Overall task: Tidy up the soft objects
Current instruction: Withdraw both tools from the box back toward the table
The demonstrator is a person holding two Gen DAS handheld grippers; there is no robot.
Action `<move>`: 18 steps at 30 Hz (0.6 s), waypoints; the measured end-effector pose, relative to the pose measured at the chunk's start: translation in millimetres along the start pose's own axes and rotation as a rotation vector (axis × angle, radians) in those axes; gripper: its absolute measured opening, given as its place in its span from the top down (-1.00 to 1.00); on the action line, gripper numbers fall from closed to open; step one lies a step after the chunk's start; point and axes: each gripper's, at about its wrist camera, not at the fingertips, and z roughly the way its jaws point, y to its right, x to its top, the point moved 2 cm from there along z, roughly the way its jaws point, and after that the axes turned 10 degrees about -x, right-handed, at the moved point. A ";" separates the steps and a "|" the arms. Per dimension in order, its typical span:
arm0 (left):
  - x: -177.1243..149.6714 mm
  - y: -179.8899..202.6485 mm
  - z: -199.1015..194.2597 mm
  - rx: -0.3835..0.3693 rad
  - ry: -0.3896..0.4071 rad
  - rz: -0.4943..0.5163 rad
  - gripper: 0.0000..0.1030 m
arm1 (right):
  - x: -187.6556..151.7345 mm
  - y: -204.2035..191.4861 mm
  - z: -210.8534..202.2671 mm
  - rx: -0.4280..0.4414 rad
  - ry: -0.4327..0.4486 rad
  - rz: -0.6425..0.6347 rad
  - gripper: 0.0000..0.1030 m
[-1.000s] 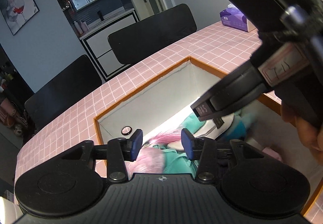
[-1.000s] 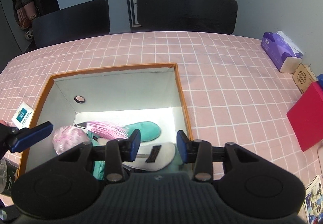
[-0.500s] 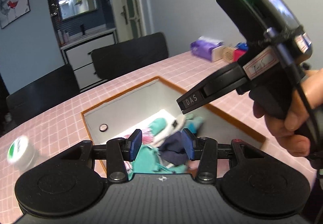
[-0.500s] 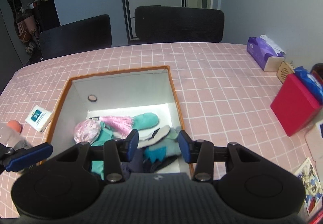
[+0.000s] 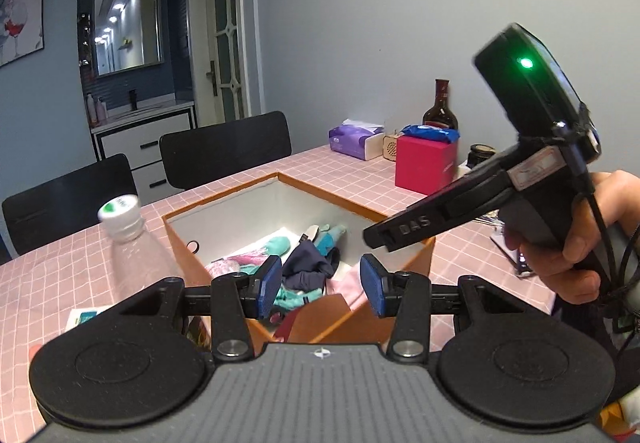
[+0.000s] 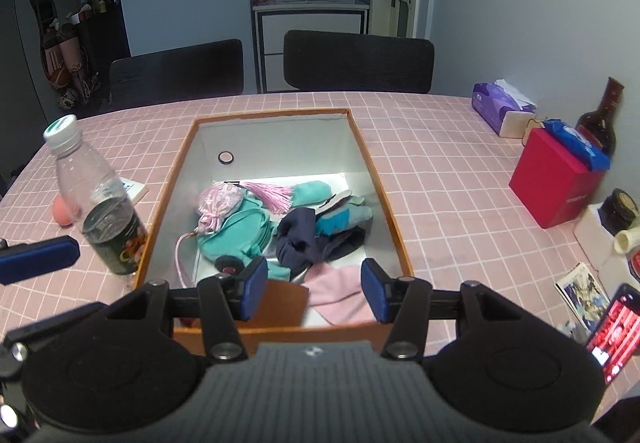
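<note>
Box: the orange-rimmed box (image 6: 376,179) lies open on the pink checked surface (image 6: 440,179), just ahead of and below both sets of fingers.
Soft things stowed: a pink drawstring pouch (image 6: 218,203), a teal slipper (image 6: 240,231), a pink tassel (image 6: 272,195), a grey-and-teal glove (image 6: 344,217), a dark navy cloth (image 6: 298,237) and a pale pink cloth (image 6: 340,293) all lie heaped on the box floor, touching and overlapping one another.
Left gripper (image 5: 318,285): fingers spread, nothing between them; the box interior shows through the gap.
Right gripper (image 6: 310,293): jaws opening, nothing between them; the pale pink cloth lies below, apart from the pads.
Left on the surface: a small pink round thing (image 6: 64,213) rests beyond the clear bottle (image 6: 86,179), to the left of the right gripper's fingers; it may be soft, though I cannot tell. The tissue pack (image 6: 500,109), red box (image 6: 554,183) and dark bottle (image 6: 600,115) stand well to the right.
Done, as I judge: most of the sorting, since the soft items are gathered in the box.
Left to do, as I judge: perhaps the pink round thing, and tidying the heap, which is loose, not folded.
</note>
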 end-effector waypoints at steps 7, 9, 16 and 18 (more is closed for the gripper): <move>-18.6 -7.9 -33.6 -0.023 0.034 -0.023 -0.02 | -30.0 -14.6 -28.5 0.003 0.023 0.007 -0.14; -25.1 -10.4 -40.7 -0.021 0.036 -0.025 -0.02 | -38.2 -22.2 -34.9 0.010 0.028 0.009 -0.22; -56.2 -24.0 -68.5 0.024 0.028 -0.047 -0.02 | -69.8 -53.7 -49.6 0.044 0.028 0.018 -0.26; -65.2 -30.1 -75.6 0.042 0.021 -0.061 -0.02 | -77.8 -62.8 -50.0 0.063 0.017 0.030 -0.26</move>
